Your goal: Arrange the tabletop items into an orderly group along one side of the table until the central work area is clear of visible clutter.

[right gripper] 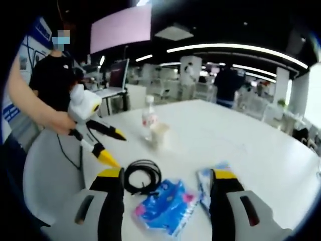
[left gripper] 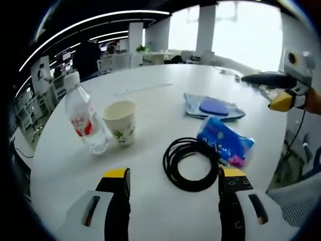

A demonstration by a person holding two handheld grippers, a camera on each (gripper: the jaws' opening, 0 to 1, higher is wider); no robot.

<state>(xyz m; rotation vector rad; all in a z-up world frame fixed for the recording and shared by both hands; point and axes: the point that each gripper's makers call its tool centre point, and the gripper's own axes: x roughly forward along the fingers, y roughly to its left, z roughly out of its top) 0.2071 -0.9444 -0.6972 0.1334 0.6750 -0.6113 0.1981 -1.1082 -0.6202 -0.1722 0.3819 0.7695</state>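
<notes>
Black cable [left gripper: 190, 164], wound in a flat round coil, lay nearest the left tongs [left gripper: 174, 182], just ahead of them and toward their right jaw, on the white desk [left gripper: 150, 105]. Being a ring, it had no long axis to line up with; the jaws stood wide apart and empty, and a short reach forward looked enough to close on its near edge. Touching the coil's far right side was a blue tissue pack [left gripper: 225, 140], its long side running away and rightward. Beyond that lay a flat clear bag with a blue disc [left gripper: 214, 107] inside. Off to the left stood a paper cup [left gripper: 120, 121] and, just beside it, an upright water bottle [left gripper: 83, 114], both well apart from the coil.

From the right gripper view the same coil [right gripper: 143, 175] sat toward the left jaw of the right tongs [right gripper: 167, 182], with the tissue pack [right gripper: 165, 206] between the two jaws and closer still; those jaws too were spread and held nothing. So the right tongs seemed better placed for the pack, the left for the cable.

That view also showed the left tongs [right gripper: 114, 146] from outside, held in a person's hand [right gripper: 65, 122], tips parted. The cup [right gripper: 160, 134] and bottle [right gripper: 149, 118] there were blurred, perhaps touching. In the left gripper view the right tongs [left gripper: 271, 90] hung over the desk's far right edge.
</notes>
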